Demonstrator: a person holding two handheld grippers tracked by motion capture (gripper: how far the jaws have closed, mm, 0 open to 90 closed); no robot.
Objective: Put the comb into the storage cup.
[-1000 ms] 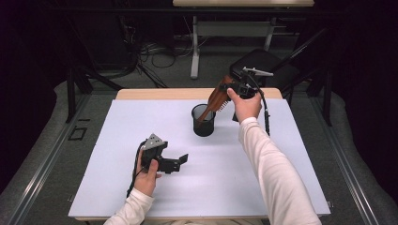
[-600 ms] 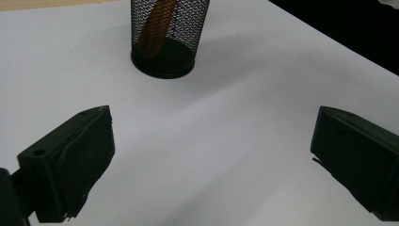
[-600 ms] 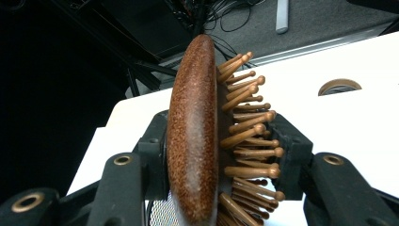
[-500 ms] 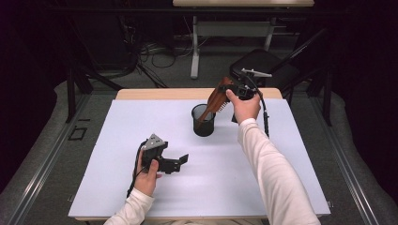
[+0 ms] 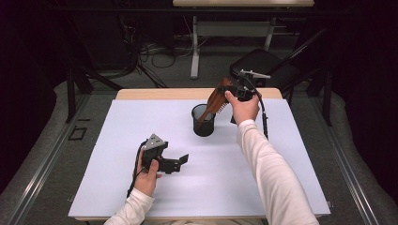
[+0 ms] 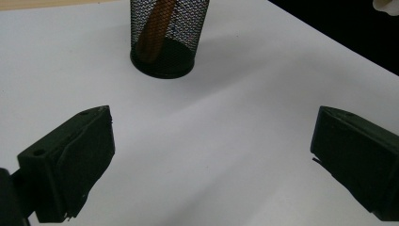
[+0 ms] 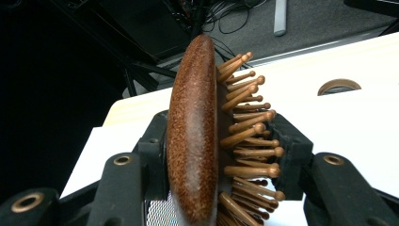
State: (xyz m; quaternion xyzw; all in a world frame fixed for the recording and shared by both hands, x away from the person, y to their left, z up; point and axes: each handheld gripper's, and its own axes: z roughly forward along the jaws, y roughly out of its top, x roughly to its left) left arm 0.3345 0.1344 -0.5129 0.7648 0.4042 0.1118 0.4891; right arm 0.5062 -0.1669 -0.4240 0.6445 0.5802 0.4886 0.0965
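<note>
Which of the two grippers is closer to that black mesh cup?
The right. The right gripper holds the wooden hairbrush whose handle sits in the mesh cup; the left gripper rests apart on the table, nearer the person.

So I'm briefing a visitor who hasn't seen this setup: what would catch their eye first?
The brown wooden hairbrush, clamped by its head in the right tool, slanting handle-first into the black mesh cup at the back of the white table. Nearer the front edge, the left tool stands open on nothing.

Dim room, grey floor [image 5: 42, 154], tangled cables [image 5: 155, 51], black chair [image 5: 263, 63] behind the white-topped table [image 5: 141, 122].
</note>
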